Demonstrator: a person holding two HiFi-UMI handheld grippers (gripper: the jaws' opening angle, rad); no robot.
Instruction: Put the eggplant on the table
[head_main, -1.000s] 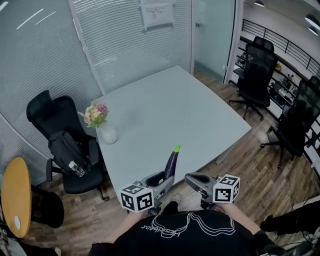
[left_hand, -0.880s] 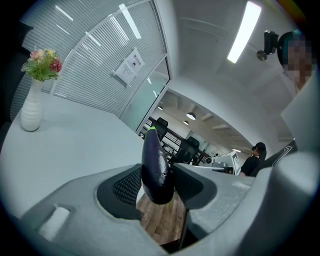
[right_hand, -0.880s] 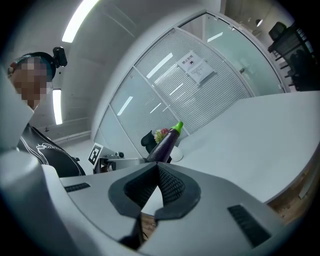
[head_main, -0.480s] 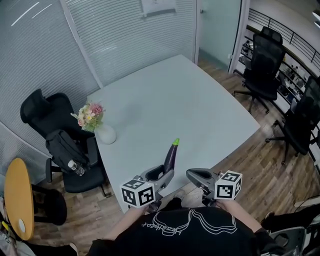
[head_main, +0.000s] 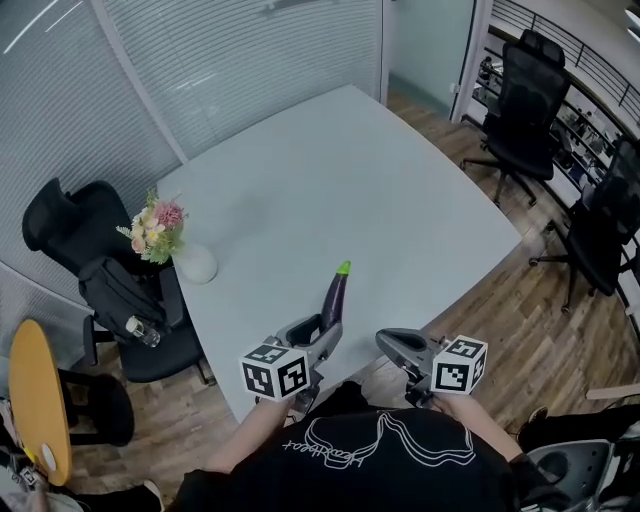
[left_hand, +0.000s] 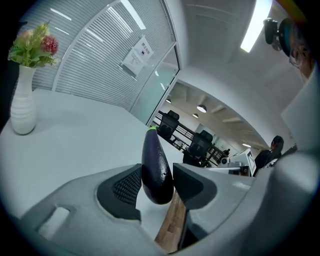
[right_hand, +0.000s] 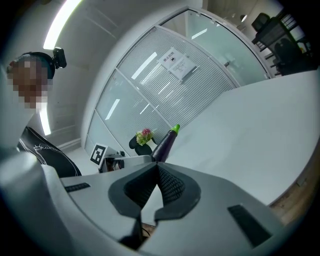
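Pale table (head_main: 330, 170), glass walls (head_main: 230, 60), black chairs (head_main: 525, 100)

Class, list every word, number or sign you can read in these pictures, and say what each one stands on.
Notice on the glass wall: print too small to read.
Shirt: white script, upside down, not legible.
Left cube, right cube: square markers only, no words.

Glossy purple eggplant (head_main: 335, 296): blunt end is hidden within the left tool (head_main: 320, 338). Black mesh office chair (head_main: 600, 235) is cut by the right edge. White paper wall notice (left_hand: 136, 55): print illegible.
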